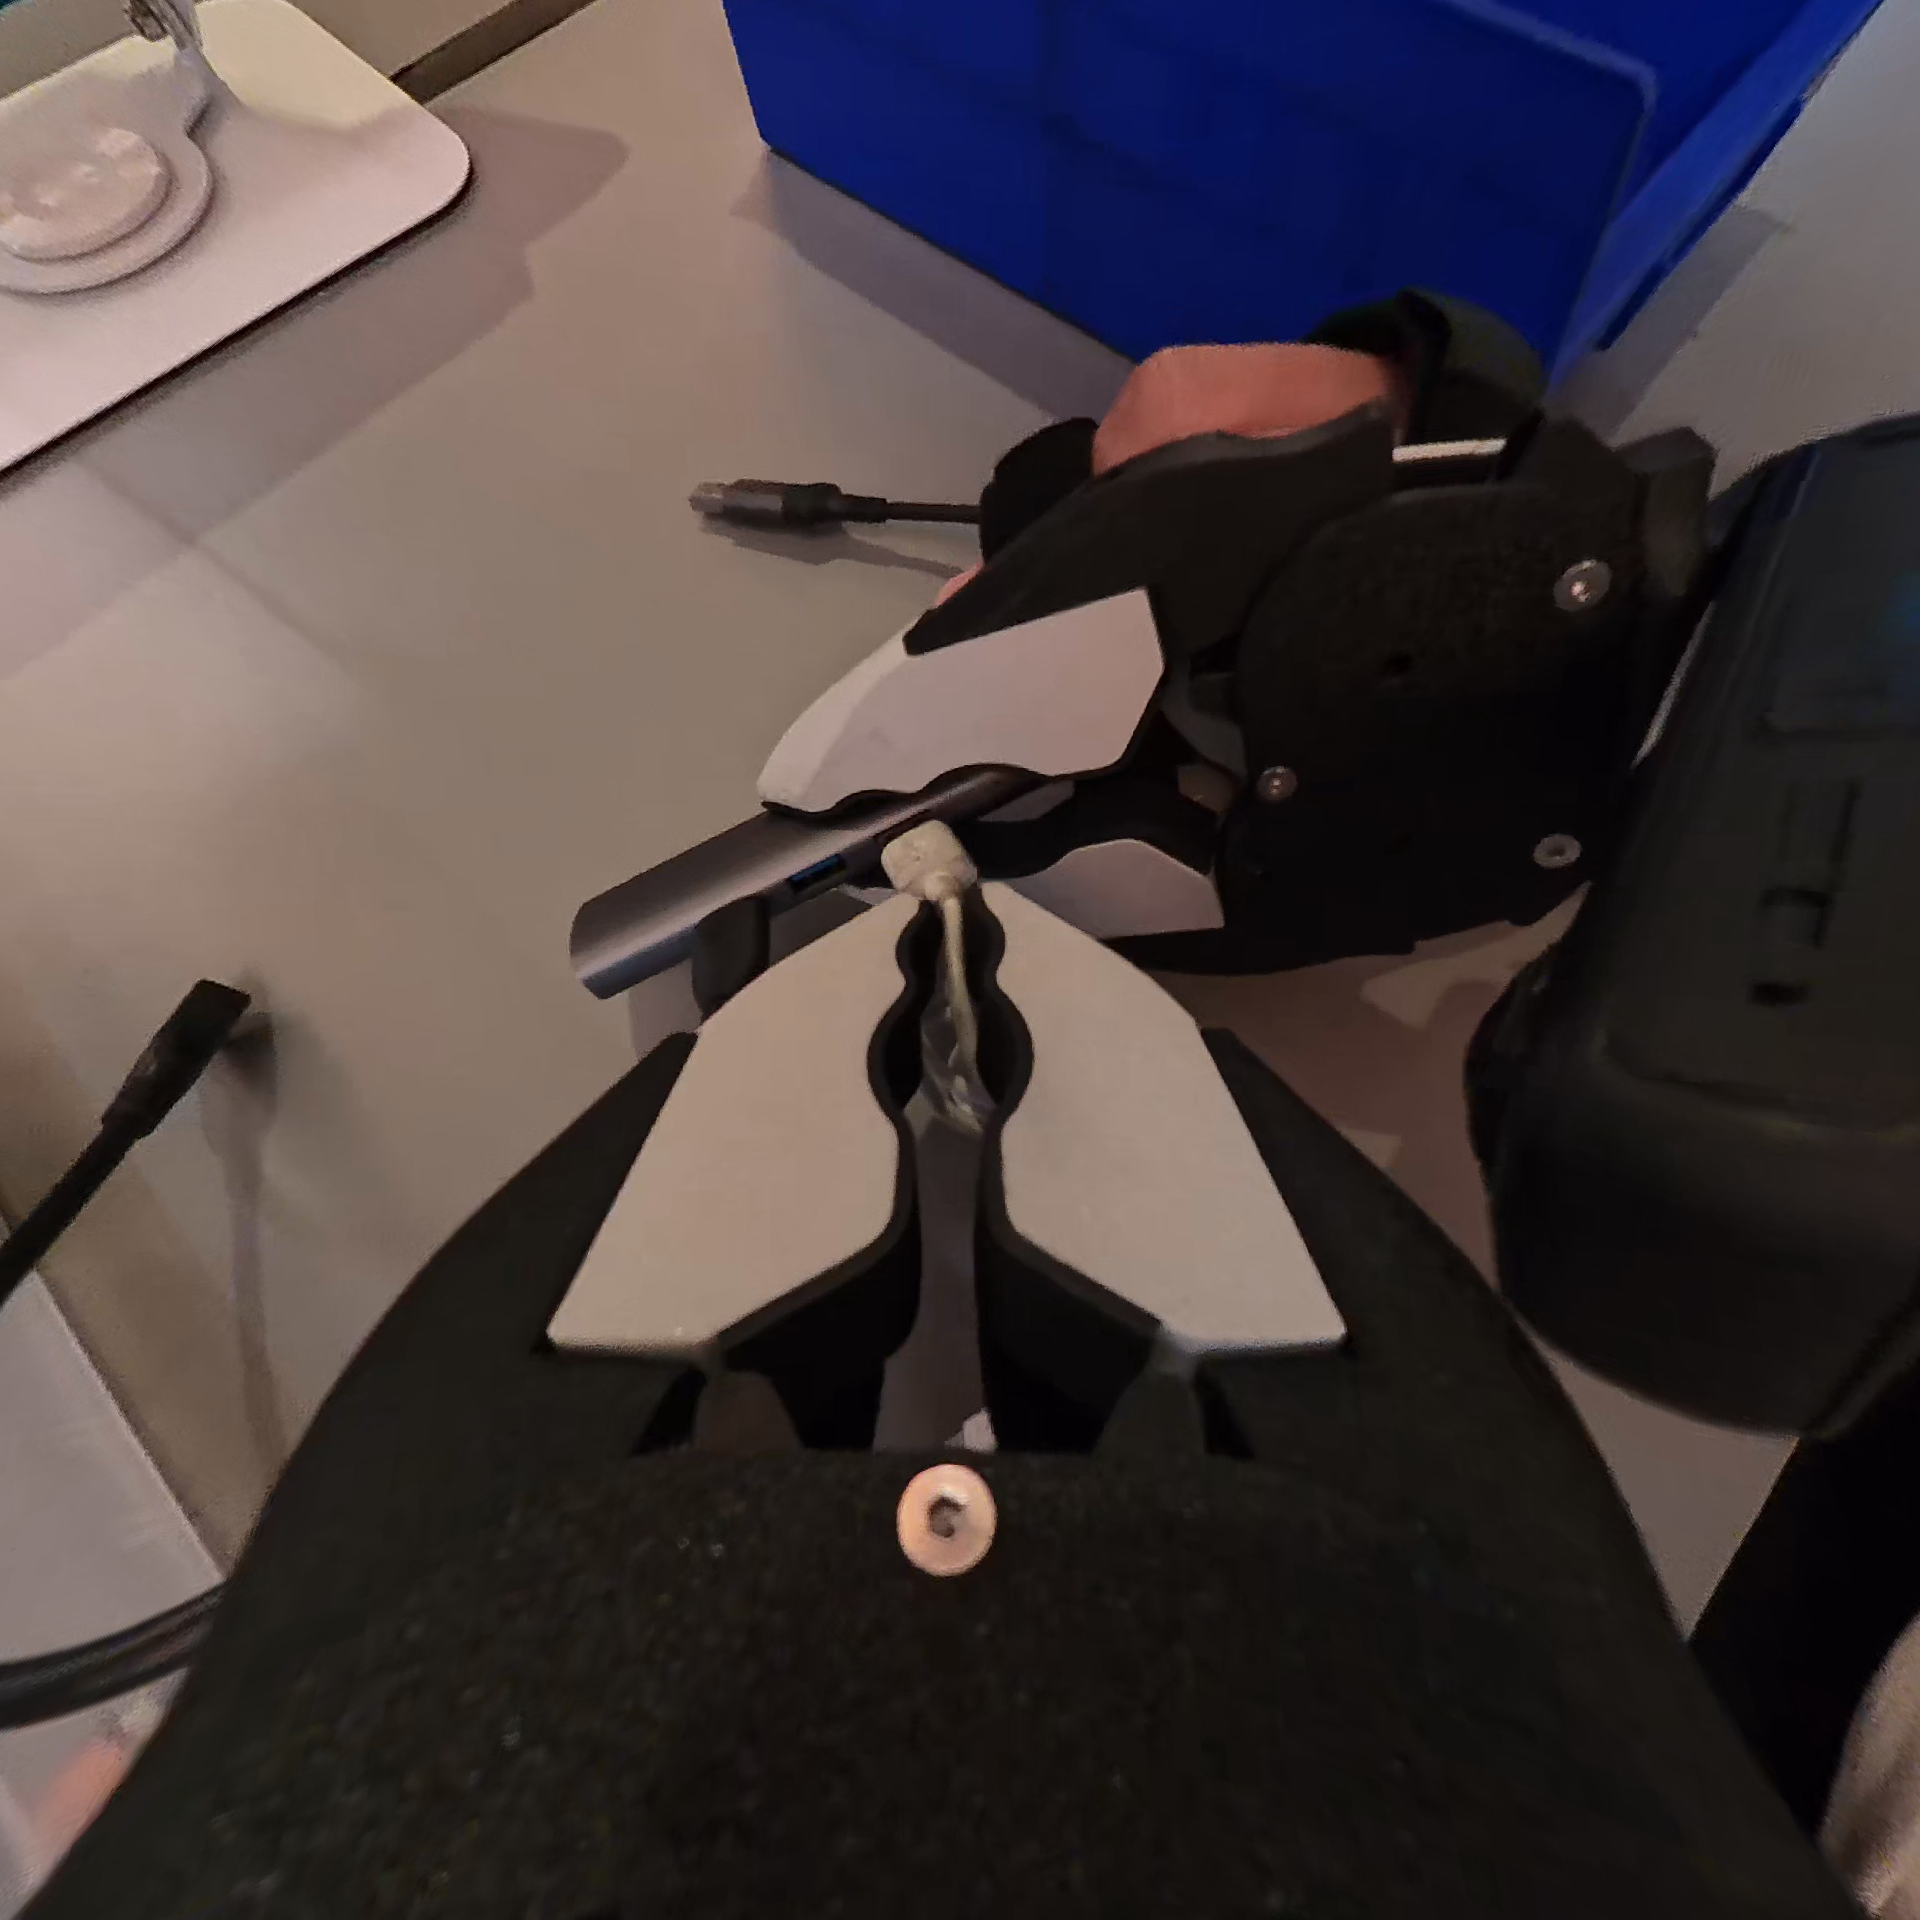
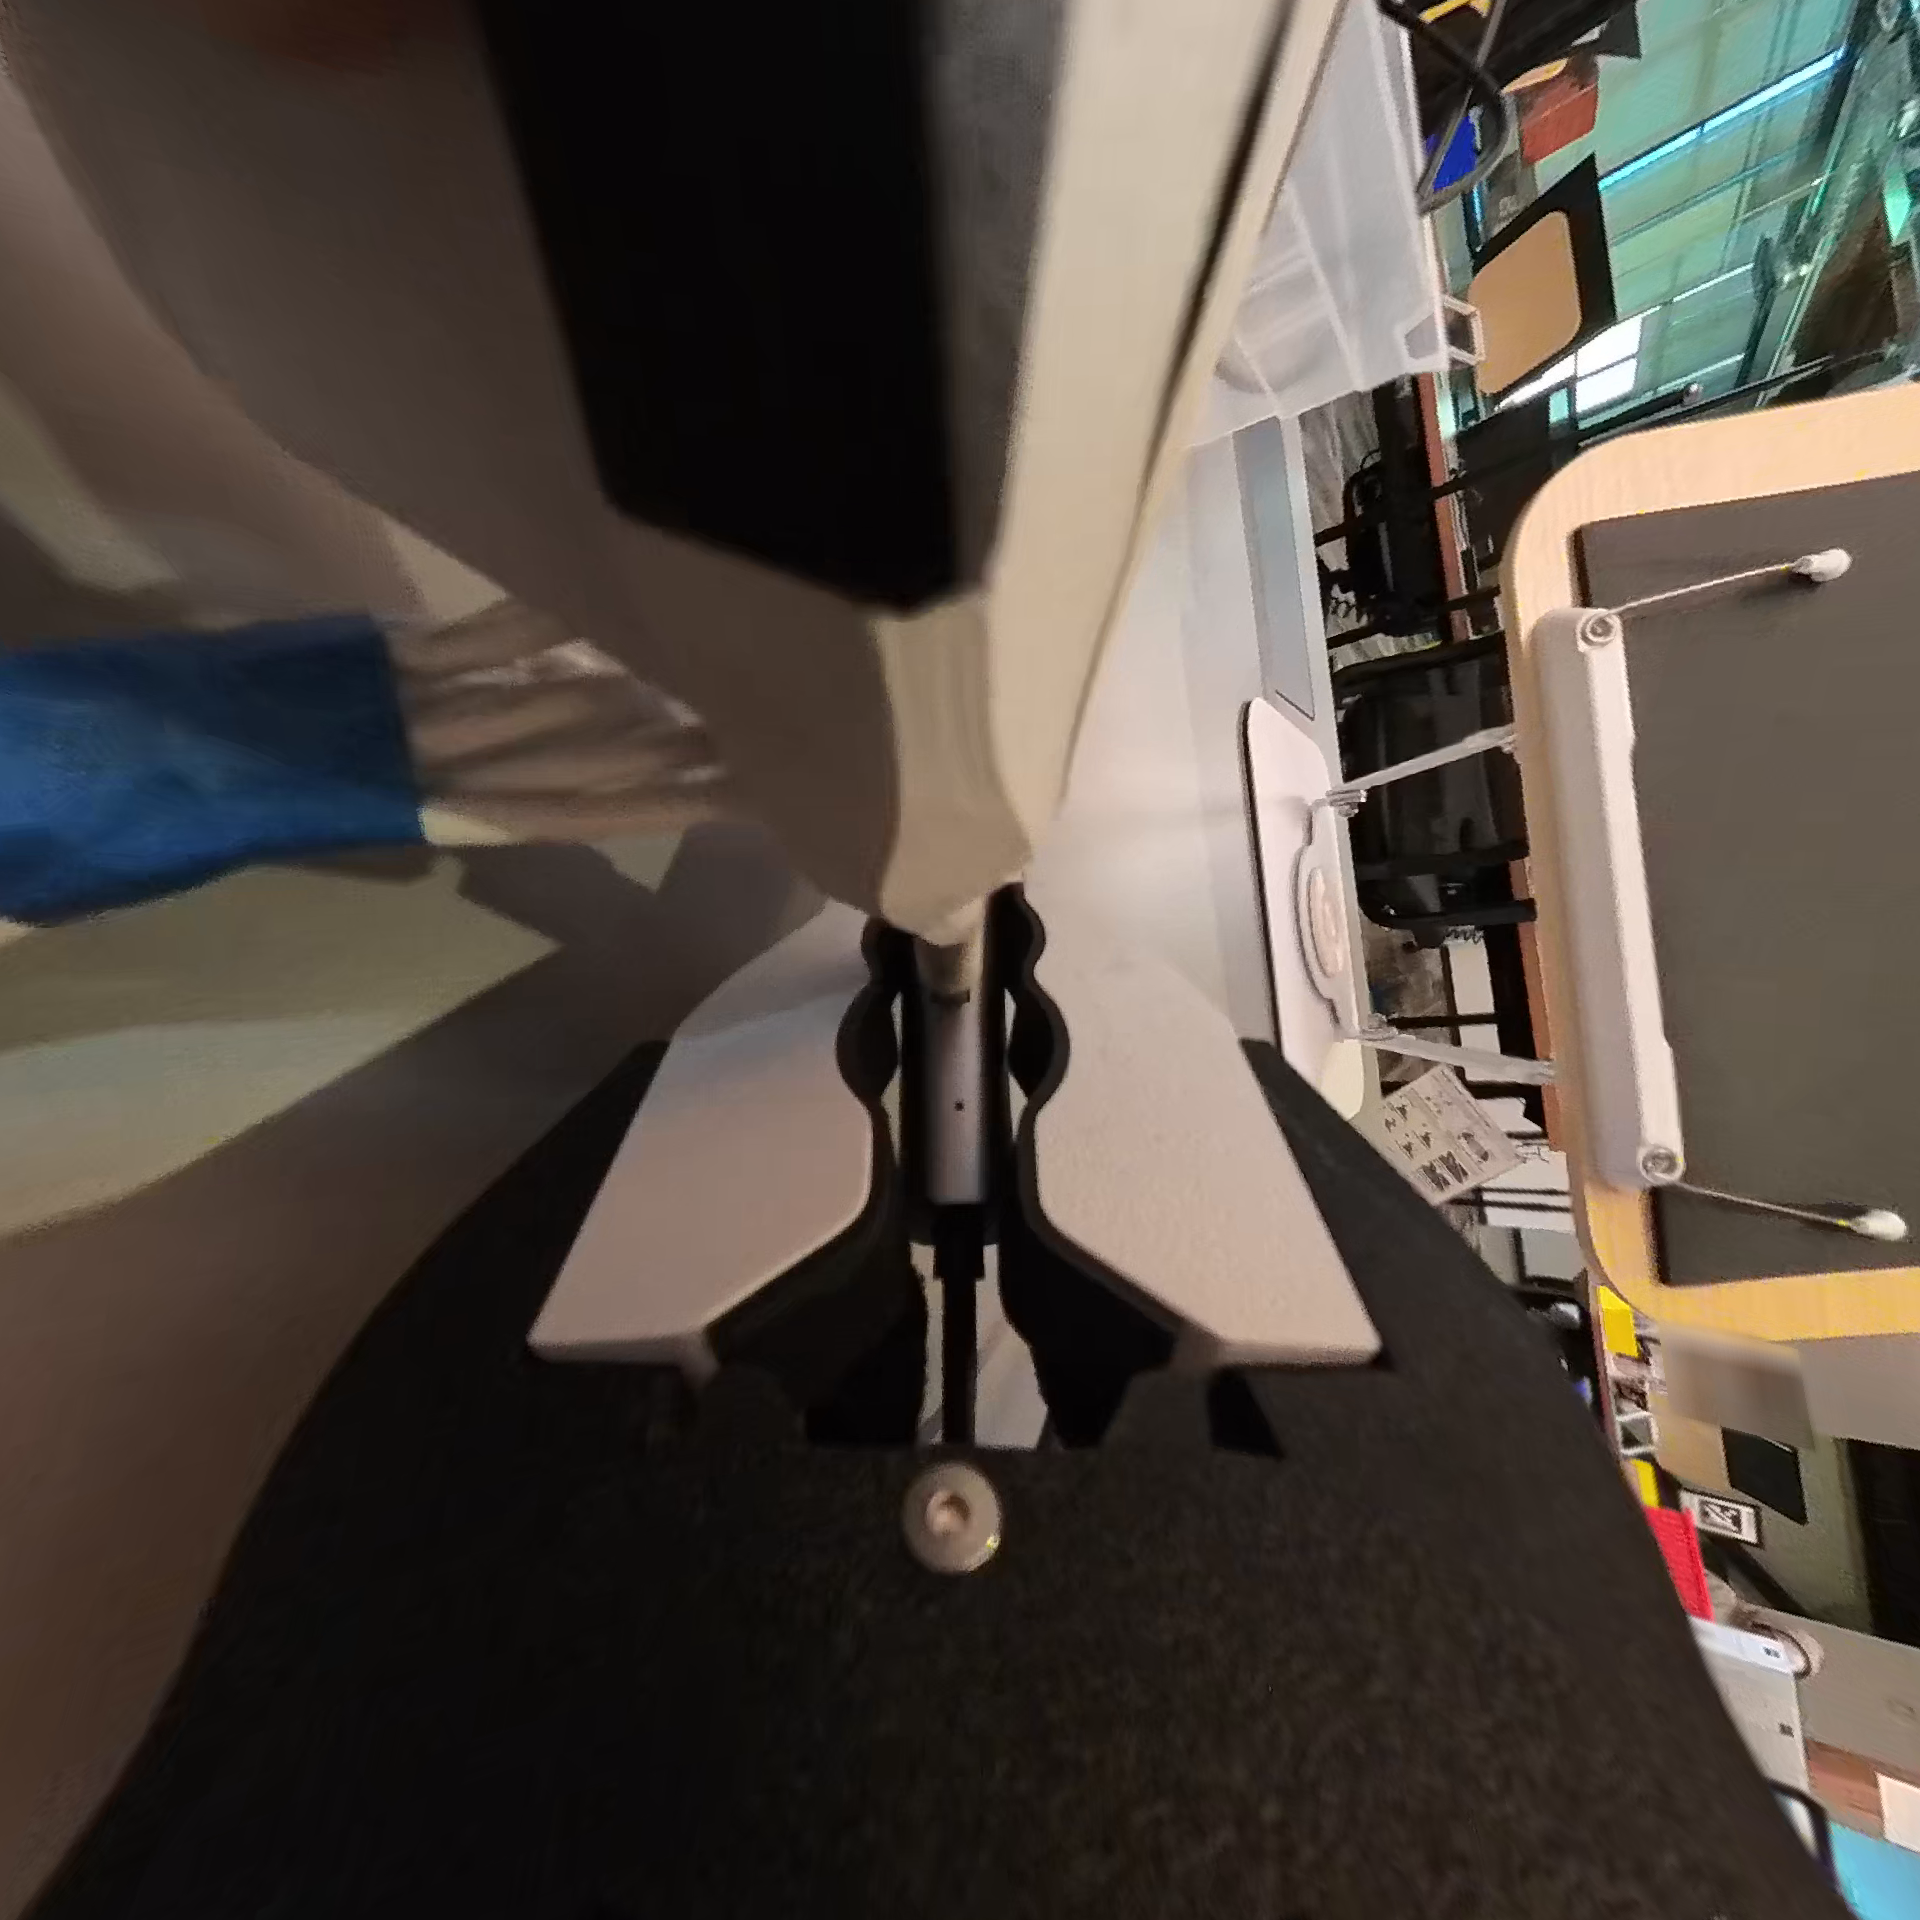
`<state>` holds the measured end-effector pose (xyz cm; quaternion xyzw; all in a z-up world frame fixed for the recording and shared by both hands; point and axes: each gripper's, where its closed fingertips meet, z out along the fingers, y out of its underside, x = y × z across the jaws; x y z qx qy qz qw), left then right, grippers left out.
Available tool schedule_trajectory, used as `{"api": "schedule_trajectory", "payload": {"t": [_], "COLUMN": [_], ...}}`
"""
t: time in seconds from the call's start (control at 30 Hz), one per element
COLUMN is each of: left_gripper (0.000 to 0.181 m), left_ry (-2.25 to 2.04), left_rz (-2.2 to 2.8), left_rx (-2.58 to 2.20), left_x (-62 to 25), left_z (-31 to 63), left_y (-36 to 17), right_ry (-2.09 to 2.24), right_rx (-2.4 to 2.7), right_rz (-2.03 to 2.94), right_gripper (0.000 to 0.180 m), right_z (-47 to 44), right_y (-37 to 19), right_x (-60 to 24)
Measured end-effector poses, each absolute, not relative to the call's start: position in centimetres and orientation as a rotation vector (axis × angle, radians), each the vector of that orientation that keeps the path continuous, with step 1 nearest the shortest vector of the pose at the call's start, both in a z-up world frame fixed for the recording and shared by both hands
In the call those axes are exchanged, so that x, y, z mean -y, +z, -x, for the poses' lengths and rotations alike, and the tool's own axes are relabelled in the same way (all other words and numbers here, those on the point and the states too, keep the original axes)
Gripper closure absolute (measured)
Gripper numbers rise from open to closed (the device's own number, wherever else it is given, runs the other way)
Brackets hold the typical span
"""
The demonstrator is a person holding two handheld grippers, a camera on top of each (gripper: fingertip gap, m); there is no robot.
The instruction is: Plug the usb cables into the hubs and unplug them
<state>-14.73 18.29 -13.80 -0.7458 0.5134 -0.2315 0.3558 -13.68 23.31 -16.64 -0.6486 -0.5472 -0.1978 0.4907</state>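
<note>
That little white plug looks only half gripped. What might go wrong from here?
1. The left gripper pinches the thin white cable, not the white plug; pulling may strain the cord.
2. The right gripper holds the grey hub tilted above the table; it may twist in the grip.
3. A loose black cable nearby may snag.

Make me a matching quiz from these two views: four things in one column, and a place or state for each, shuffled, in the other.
Things:
1. hub
2. white plug
3. bin
4. black cable

Places or states:
A. lying loose at the left on the table
B. blue, at the back of the table
C. clamped in the right gripper
D. at the hub's side, its cord running between the left gripper's fingers

Pairs: 1-C, 2-D, 3-B, 4-A
</note>
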Motion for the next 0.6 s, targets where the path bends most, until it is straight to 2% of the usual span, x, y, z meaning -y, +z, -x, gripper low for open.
{"api": "schedule_trajectory", "payload": {"t": [0.47,0.53,0.6], "left_gripper": [0.176,0.176,0.168], "left_ry": [-0.575,-0.588,-0.65], "left_rz": [1.893,1.852,1.799], "left_rx": [-1.313,-1.299,-1.264], "left_x": [-19.0,-18.9,-18.1], "left_z": [14.6,14.8,15.2], "left_y": [-13.8,-13.0,-11.0], "right_ry": [-0.44,-0.411,-0.44], "right_rx": [1.289,1.273,1.253], "right_rz": [1.556,1.559,1.574], "right_gripper": [0.163,0.162,0.163], "right_z": [13.6,13.8,13.3], "right_y": [-16.2,-15.6,-15.0], "right_x": [-23.6,-23.6,-23.9]}}
